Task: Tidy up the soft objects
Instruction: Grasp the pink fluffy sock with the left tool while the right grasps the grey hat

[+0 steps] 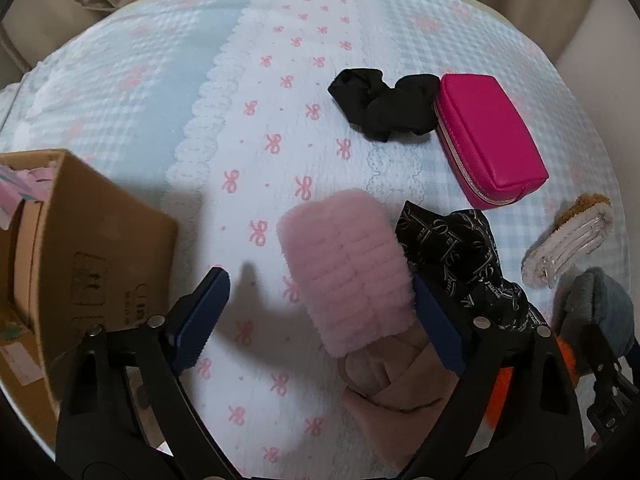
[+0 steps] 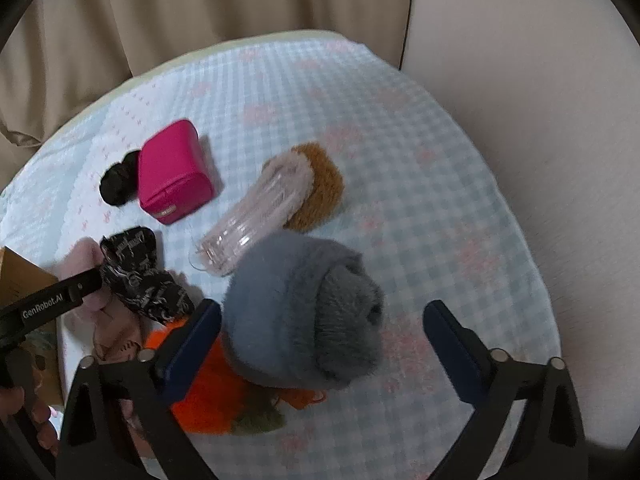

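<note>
My left gripper (image 1: 320, 316) is open, its jaws wide apart over the bed. A fluffy pink item (image 1: 344, 268) lies between the fingers, close to the right finger (image 1: 436, 324), on a beige knitted piece (image 1: 396, 384). My right gripper (image 2: 324, 340) is open around a grey-blue fuzzy item (image 2: 300, 304), which lies on an orange fuzzy item (image 2: 204, 396). A black patterned scrunchie (image 1: 464, 256) lies right of the pink item. A cardboard box (image 1: 80, 248) with things inside stands at the left.
A magenta zip pouch (image 1: 488, 140) and a black scrunchie (image 1: 380, 104) lie further back on the bow-patterned quilt (image 1: 260, 120). A clear hair clip with brown fuzzy trim (image 2: 276, 200) lies mid-bed. Beige curtains (image 2: 200, 0) hang behind; a pale wall is at the right.
</note>
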Action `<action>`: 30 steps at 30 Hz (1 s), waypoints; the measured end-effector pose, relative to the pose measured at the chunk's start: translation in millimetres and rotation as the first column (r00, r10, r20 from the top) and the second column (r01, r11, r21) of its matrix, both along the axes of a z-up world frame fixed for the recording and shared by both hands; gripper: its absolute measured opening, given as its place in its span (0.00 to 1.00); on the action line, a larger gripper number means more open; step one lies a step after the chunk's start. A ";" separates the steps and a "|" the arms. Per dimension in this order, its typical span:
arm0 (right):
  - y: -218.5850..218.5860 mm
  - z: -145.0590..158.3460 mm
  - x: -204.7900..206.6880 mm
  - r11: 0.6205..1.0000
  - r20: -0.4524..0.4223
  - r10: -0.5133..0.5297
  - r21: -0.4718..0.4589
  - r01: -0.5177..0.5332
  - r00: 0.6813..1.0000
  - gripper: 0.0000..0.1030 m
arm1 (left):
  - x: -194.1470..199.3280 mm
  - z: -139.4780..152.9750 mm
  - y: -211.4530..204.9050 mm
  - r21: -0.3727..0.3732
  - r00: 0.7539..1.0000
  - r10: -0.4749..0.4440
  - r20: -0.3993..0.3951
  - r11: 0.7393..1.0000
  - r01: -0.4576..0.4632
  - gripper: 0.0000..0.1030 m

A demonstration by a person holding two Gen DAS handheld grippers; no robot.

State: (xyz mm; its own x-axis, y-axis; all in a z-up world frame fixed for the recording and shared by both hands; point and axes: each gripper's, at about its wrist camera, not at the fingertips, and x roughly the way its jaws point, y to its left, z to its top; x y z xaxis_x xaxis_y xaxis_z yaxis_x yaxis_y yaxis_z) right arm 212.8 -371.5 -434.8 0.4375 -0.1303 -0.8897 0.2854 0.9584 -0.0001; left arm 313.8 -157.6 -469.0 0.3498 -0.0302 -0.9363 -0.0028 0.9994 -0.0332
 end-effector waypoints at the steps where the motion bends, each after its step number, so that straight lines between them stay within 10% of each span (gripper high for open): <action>1: -0.3 -2.7 1.2 1.000 -0.004 -0.002 0.003 0.002 1.000 0.91 | 1.9 -2.5 -1.0 0.003 1.000 -0.008 -0.003 1.000 0.008 0.82; 11: -2.6 -20.6 19.1 0.997 -0.038 0.002 0.072 0.001 0.999 0.62 | 4.9 -3.4 -7.9 -0.051 0.998 -0.067 -0.011 0.996 0.066 0.40; 30: 4.2 63.2 -15.3 0.997 0.099 -0.004 0.077 -0.004 0.995 0.48 | -33.3 103.4 -0.5 -0.090 0.985 -0.088 0.146 0.991 0.102 0.35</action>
